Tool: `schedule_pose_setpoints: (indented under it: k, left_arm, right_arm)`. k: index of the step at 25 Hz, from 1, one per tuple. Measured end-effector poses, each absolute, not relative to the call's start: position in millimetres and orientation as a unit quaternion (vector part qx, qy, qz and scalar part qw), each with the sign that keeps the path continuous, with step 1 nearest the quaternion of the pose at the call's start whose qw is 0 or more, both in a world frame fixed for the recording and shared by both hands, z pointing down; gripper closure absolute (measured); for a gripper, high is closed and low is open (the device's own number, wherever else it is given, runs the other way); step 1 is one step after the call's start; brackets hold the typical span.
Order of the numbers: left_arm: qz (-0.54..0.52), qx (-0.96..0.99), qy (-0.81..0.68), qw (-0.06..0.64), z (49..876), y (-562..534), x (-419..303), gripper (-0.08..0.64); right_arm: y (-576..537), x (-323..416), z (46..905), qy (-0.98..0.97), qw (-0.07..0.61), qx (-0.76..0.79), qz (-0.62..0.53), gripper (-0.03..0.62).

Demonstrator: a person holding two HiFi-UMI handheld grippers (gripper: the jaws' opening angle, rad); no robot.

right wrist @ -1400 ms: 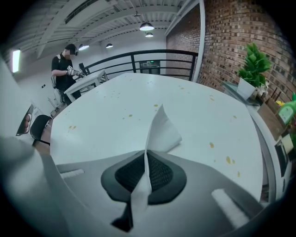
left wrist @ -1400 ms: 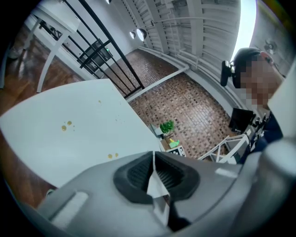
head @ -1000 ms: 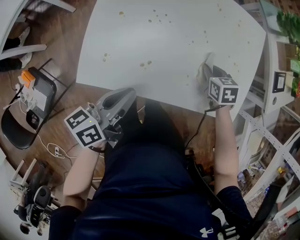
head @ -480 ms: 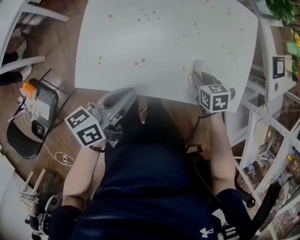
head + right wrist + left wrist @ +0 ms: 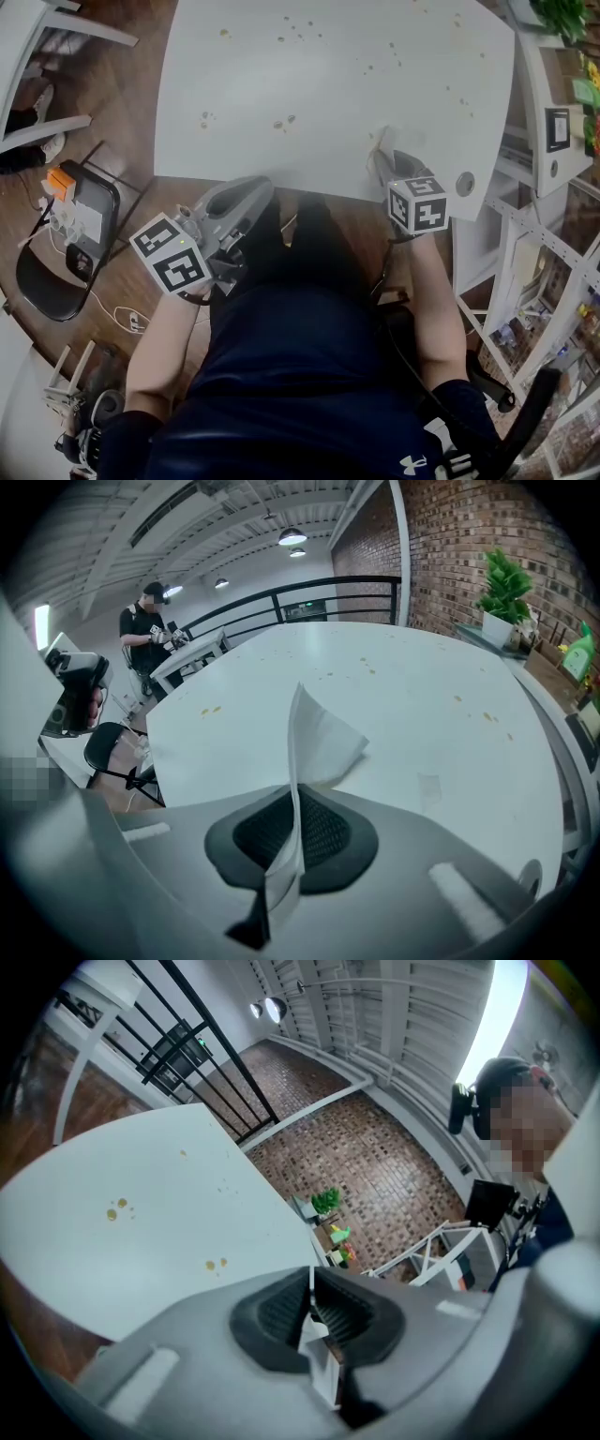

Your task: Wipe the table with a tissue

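Head view: the right gripper [image 5: 386, 161] stands over the near edge of the white table [image 5: 281, 75], with a tissue [image 5: 379, 148] at its tip. The left gripper [image 5: 246, 197] is held just short of that edge. Left gripper view: the jaws are closed together with nothing between them. Right gripper view: the jaws are clamped on the tissue, whose free end fans out over the tabletop.

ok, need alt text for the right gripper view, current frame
The right claw is shut on a white tissue, which sticks up from the jaws over a white table dotted with small brown stains. Behind the table are a black railing, a brick wall, a potted plant at right and a person standing far left.
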State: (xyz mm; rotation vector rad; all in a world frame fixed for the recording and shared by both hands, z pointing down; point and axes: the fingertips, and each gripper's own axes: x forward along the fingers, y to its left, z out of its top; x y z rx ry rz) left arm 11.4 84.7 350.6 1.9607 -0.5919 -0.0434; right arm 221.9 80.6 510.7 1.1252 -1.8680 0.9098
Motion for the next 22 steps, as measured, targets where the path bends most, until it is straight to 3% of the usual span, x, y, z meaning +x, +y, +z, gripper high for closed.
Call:
schedule_pose_setpoints:
  k: [22]
  left_arm:
    - [-0.037,0.802,-0.287,0.522,354,79,-11,0.548]
  right_arm:
    - [24,196,511,-0.758,0.393,0.415,0.315,0.581]
